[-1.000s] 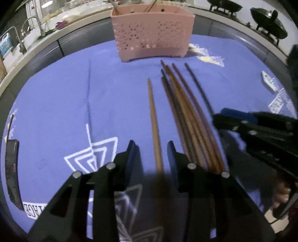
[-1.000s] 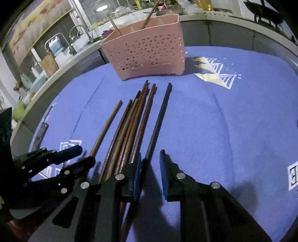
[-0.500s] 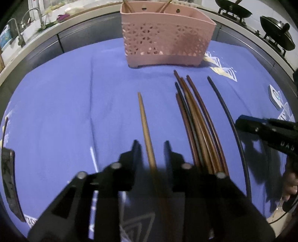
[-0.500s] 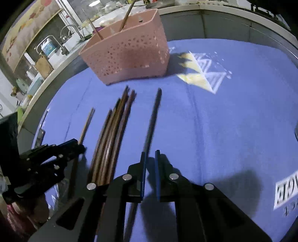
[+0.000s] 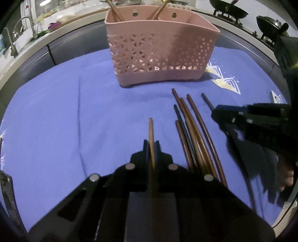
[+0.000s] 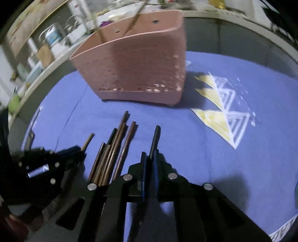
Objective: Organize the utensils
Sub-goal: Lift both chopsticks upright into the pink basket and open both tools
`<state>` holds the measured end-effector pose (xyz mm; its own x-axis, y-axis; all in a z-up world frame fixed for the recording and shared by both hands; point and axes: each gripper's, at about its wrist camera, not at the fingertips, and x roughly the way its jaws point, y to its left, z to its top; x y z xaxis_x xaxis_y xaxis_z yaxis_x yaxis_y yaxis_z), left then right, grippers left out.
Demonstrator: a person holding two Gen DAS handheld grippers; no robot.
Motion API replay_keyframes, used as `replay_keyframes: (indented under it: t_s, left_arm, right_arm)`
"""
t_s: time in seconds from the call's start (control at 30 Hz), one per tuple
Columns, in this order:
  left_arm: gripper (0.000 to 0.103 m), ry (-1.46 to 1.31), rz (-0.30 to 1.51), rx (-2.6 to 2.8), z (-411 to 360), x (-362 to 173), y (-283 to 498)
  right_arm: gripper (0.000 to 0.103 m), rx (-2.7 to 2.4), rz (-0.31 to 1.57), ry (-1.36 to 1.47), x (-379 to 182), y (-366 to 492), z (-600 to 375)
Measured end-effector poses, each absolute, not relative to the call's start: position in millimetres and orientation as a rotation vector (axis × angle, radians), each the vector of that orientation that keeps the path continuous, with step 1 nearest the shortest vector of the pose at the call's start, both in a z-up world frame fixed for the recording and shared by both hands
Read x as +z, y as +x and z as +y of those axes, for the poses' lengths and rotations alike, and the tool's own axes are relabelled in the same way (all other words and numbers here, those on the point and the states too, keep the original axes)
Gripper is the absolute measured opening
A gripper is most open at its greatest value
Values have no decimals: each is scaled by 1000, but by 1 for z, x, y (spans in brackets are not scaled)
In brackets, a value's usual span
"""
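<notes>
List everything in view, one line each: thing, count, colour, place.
utensil basket: one, pink, far end of cloth, two sticks already inside
loose chopsticks: about five, brown and dark, bundled on cloth between both tongs
light chopstick: one, tan, gripped in left tongs
black chopstick: one, gripped in right tongs
cloth: one, blue, covering table
woks: two, black, on stove behind
left tongs: black, shut
right tongs: black, shut
</notes>
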<state>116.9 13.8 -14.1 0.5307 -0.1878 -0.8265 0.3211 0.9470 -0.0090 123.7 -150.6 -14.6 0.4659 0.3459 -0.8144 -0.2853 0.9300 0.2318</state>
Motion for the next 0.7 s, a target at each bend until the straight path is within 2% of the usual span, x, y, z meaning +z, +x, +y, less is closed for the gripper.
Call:
replay_keyframes:
  t_s: [0.2,0.5,0.7]
  left_arm:
    - [4,43,870,-353,36,24,107]
    - [4,-120,573,-388,65,145,75]
    - [4,-148,366,-341,75,228,85]
  right_arm:
    - [5,504,917,126,23,99,-154]
    - [5,593,595,194,133,58,-160]
    - [5,564,397,226,210,84,-160]
